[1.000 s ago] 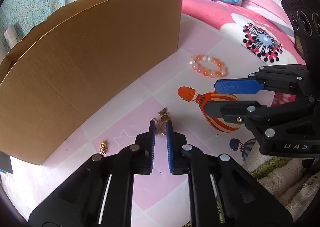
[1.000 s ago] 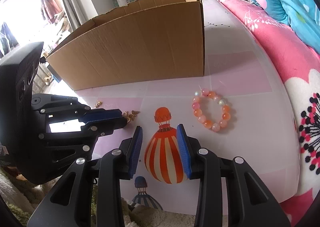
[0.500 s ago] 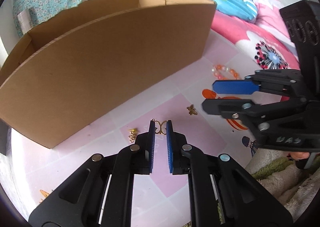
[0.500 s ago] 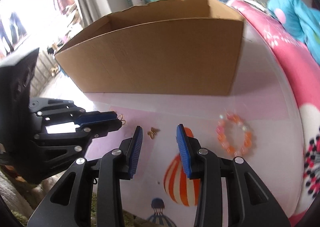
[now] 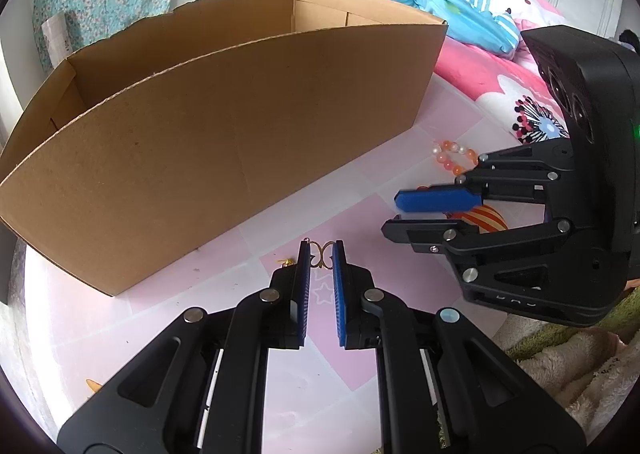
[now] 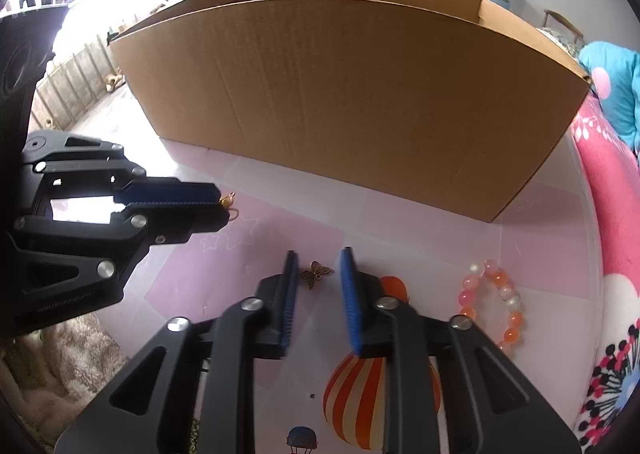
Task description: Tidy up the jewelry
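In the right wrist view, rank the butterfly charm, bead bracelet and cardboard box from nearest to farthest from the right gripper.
1. butterfly charm: on the mat between the right gripper fingers.
2. bead bracelet: on the mat, to the right.
3. cardboard box: ahead, beyond both.

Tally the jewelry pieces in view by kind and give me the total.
Beaded bracelet: 1
Bronze butterfly charm: 1, on the mat between the open right gripper's fingers
Gold wire piece: 1, pinched in the left gripper
Small gold charm: 1, on the mat
Total: 4
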Tool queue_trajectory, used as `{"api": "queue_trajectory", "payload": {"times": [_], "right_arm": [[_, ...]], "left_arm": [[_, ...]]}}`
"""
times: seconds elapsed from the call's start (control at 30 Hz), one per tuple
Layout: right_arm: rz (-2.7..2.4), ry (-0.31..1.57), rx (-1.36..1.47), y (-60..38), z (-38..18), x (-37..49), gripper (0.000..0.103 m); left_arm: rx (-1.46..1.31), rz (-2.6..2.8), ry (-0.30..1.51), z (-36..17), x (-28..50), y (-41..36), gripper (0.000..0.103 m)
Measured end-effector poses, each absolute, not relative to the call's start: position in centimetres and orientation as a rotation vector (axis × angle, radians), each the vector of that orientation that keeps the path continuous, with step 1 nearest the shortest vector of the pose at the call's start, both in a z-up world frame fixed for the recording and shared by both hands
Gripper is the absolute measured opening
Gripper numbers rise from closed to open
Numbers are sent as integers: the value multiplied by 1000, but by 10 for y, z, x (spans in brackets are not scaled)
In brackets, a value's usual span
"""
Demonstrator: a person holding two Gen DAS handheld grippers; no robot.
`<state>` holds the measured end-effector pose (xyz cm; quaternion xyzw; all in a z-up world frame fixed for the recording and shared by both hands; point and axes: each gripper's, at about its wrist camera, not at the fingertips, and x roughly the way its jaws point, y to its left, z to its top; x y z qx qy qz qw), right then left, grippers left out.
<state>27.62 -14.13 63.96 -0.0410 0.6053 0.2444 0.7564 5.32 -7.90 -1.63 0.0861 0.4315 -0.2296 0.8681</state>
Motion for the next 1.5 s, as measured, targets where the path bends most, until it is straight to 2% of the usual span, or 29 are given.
{"api": "queue_trajectory", "payload": {"times": [0.4,0.57,0.83,1.0,1.13,1.4,1.5], "right_arm": [[531,1335,-51,-151,638,277,13],[516,1296,-44,-153,657,279,13],[524,1107,36,-167,725,297,13],[523,1052,88,-175,746,339,13],[524,1081,63,-167,738,374,13],[579,1408,80,-147,661,432,13],[579,1461,60,-145,649,437,13]], "left_arm": [[182,-477,891,-14,51,-75,10],[181,-472,863,0,44,-73,10],[161,-524,682,71,36,-64,10],[196,-519,634,101,71,-63,10],[167,-544,768,99,132,-63,10],[38,-581,1203,40,244,-72,10],[-61,-583,1303,20,261,-68,10]]}}
